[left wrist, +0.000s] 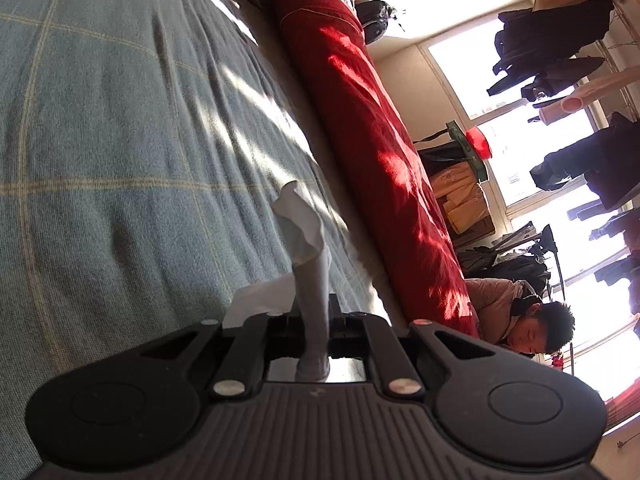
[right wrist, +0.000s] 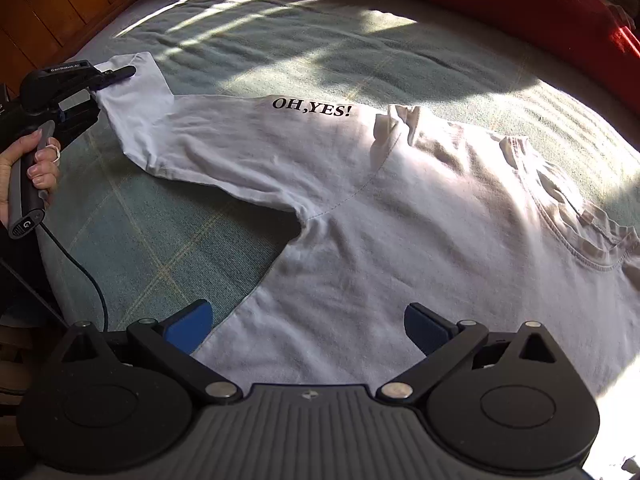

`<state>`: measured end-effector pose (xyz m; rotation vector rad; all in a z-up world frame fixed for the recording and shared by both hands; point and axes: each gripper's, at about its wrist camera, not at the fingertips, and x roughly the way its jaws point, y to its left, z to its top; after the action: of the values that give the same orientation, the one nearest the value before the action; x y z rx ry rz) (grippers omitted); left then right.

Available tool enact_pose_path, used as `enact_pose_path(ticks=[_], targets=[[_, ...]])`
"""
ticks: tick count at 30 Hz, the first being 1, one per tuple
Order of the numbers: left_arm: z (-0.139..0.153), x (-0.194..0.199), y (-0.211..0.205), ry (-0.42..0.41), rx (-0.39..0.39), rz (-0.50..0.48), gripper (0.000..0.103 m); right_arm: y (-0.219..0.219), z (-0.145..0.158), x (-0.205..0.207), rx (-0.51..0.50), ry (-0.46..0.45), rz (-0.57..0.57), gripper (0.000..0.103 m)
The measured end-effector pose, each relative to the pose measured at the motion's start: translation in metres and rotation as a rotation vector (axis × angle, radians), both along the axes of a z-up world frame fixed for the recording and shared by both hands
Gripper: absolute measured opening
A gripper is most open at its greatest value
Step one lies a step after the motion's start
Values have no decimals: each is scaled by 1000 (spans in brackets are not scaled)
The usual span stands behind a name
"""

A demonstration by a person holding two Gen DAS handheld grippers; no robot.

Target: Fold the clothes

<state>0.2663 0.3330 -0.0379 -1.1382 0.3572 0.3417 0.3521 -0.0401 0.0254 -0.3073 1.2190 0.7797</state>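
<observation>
On the plaid bedspread point(right wrist: 160, 248), left tongs point(right wrist: 114, 76) marked "GenRobot.AI" clench the "OH,YES!" T-shirt point(right wrist: 360, 216) sleeve; right tongs point(right wrist: 308, 328) gape.

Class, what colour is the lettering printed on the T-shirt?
Black lettering on the white T-shirt; right wrist view.

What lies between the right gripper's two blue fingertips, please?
In the right wrist view, the right gripper stands open, and only the white cotton T-shirt's lower body lies between its fingertips, spread on the blue-green plaid bedspread.

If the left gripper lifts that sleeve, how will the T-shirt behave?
Probably floppy: the T-shirt lies wrinkled, and its sleeve bunches in the left gripper. Likely light, thin cotton. It may drag across the blanket rather than slide.
</observation>
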Motion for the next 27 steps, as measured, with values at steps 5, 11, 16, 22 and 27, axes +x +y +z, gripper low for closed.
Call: enact_pose_path(ticks=[5,11,16,22,27], targets=[[10,14,-28,-20,10,-51,7,-25,-1,-1,14,-2,-17,103],[20,33,-66,-39,23,-104,7,-59,-2,-3,23,-8,-35,103],[25,51,-101,-48,31,-155,7,-96,-4,-3,27,-11,-76,103],[28,77,-144,-66,28,-224,7,-149,-8,-3,20,-8,-147,103],[29,99,-177,-75,22,-284,7,-186,-12,-5,23,-5,-216,103]])
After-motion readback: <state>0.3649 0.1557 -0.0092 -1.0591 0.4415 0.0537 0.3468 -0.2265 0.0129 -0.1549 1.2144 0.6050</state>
